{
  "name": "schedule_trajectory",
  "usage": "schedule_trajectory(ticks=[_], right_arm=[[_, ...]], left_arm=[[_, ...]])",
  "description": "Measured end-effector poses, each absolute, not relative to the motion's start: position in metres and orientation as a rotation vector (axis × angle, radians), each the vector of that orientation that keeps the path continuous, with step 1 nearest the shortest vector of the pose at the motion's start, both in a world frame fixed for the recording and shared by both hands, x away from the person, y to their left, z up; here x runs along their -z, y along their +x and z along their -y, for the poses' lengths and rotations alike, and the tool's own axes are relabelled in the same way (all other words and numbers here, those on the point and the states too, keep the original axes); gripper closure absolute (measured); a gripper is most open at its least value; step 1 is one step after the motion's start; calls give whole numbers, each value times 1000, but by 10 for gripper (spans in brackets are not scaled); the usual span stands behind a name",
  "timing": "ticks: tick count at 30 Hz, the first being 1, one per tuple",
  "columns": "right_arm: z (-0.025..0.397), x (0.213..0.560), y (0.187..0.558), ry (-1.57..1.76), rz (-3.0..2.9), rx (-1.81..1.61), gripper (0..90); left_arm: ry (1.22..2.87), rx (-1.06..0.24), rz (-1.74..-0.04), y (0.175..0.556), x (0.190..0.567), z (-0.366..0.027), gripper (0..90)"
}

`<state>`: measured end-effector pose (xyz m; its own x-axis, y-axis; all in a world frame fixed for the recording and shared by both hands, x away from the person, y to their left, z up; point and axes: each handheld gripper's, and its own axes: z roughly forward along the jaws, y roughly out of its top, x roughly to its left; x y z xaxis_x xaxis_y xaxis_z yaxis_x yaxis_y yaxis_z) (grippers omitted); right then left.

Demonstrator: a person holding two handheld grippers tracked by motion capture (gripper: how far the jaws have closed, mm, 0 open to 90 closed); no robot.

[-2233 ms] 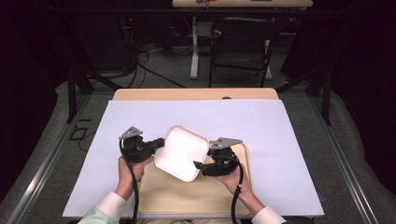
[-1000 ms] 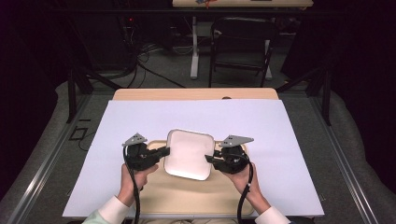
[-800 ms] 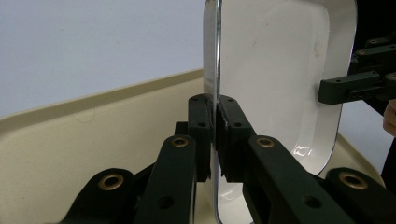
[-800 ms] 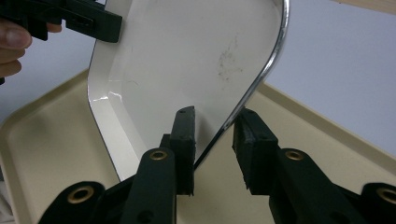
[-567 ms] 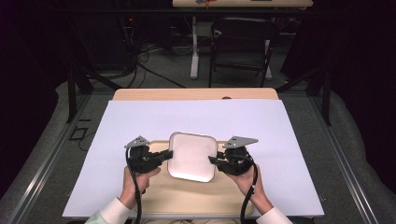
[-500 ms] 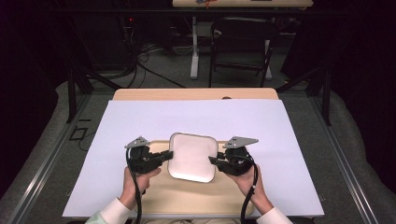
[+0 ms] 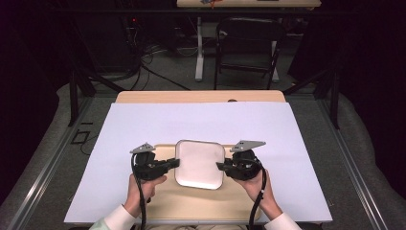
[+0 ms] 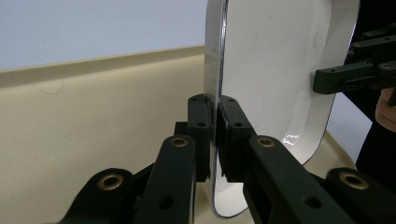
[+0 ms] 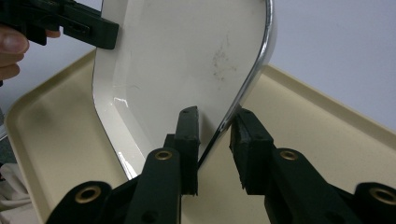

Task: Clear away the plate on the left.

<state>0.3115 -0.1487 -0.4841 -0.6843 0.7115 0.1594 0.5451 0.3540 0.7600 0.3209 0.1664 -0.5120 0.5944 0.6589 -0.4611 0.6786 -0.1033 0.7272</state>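
You are holding the white square plate (image 7: 199, 164) level between both grippers, just above the beige tray (image 7: 210, 206) at the near edge of the table. Your left gripper (image 7: 171, 164) is pinching the plate's left rim, its jaws closed tight on the thin edge. Your right gripper (image 7: 221, 166) is straddling the right rim with its jaws slightly parted, a visible gap showing beside the edge in the right gripper view. The white sheet (image 7: 201, 122) beyond the tray is lying bare, leaving open room ahead and to both sides.
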Motion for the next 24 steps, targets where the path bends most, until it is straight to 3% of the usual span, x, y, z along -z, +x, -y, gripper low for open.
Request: schedule_trajectory(ticks=[24], right_arm=[[145,503,322,1181,-2536,-1149,747]], left_arm=[[1875,92,-1144,320,530,-167,843]])
